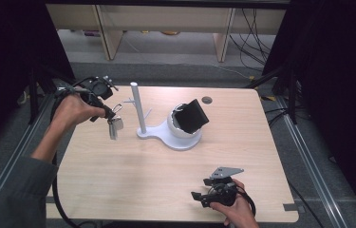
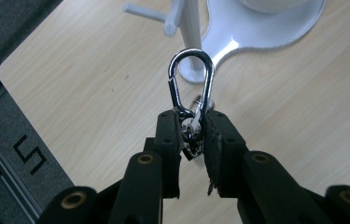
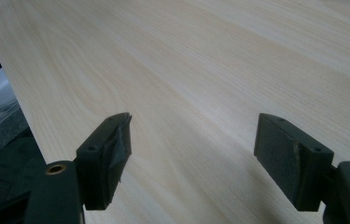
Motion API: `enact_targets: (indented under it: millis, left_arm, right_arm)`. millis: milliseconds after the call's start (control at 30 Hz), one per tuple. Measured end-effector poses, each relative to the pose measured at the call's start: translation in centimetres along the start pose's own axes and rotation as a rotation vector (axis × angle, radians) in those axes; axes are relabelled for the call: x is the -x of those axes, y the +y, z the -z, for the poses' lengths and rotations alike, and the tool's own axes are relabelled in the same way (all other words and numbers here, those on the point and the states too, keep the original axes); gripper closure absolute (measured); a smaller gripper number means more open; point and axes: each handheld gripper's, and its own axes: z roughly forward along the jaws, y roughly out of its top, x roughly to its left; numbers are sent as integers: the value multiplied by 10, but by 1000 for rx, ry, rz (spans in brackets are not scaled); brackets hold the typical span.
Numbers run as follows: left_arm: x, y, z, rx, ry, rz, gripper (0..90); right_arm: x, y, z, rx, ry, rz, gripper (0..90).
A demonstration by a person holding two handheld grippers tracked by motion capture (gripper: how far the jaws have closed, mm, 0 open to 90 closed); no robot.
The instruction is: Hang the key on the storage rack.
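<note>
The carabiner (image 2: 192,84) sits pinched at its lower end between the left gripper's (image 2: 193,128) jaws, its shiny loop sticking straight out past the tips, free and unobstructed. That looks deliberate: held by the swivel end, the open loop is what gets presented to a peg. A small bunch of keys or tags (image 1: 114,126) dangles below the jaws in the high view, hanging clear above the table (image 1: 133,180).

Just beyond the loop stands the white stand (image 2: 192,32), its upright post dead ahead of the jaws and short pegs (image 2: 145,12) branching off to the side. The carabiner is up off the table, near the post but not touching it, my guess being it's lined up for hooking on.

Past the post, on the stand's round base, a white bowl (image 1: 180,128) holds a dark flat thing (image 1: 191,115) leaning at a tilt.

Well apart, the right gripper (image 1: 203,189) rests low near the table's near edge, jaws spread wide with nothing but bare wood between them, apparently parked out of the way.
</note>
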Motion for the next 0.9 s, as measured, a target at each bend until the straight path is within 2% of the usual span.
enact_targets:
  millis: [167, 200, 267, 300, 333, 400, 467, 500, 533, 567, 667, 700, 767, 900]
  left_arm:
    - [-6, 7, 1, 6, 8, 14, 752]
    - [-6, 8, -1, 22, 5, 32, 752]
    - [-8, 9, -1, 16, 8, 25, 752]
    - [-7, 9, -2, 12, 0, 49, 752]
    - [-9, 11, -2, 15, 1, 29, 752]
    - [-9, 13, -5, 17, -1, 31, 752]
    - [-9, 15, -8, 24, 5, 49, 752]
    - [-10, 15, -9, 15, 3, 45, 752]
    - [-8, 15, -11, 7, 2, 66, 752]
    - [-9, 17, -12, 11, 5, 42, 752]
    - [-8, 19, -16, 7, 4, 40, 752]
    - [-7, 19, -16, -2, -1, 60, 752]
    - [-8, 21, -18, 1, 5, 38, 752]
    - [-9, 22, -22, 3, 6, 51, 752]
  right_arm:
    - [0, 0, -1, -1, -3, 11, 279]
    - [0, 0, -1, 0, -3, 9, 279]
    - [0, 0, -1, -2, -1, 10, 279]
    - [0, 0, 0, -4, 1, 2, 279]
    - [0, 0, 0, -5, 4, 0, 279]
    - [-1, 0, 0, -6, 5, -17, 279]
    - [0, 0, 0, -4, 6, 4, 279]
    - [0, 0, 0, 0, 2, 10, 279]
    - [0, 0, 0, -1, 4, 7, 279]
    - [0, 0, 0, 2, 3, 10, 279]
    - [0, 0, 0, -6, 2, 0, 278]
    - [1, 0, 0, -4, 9, 0, 278]
    - [1, 0, 0, -1, 1, 4, 278]
    - [0, 0, 0, -3, 9, 6, 278]
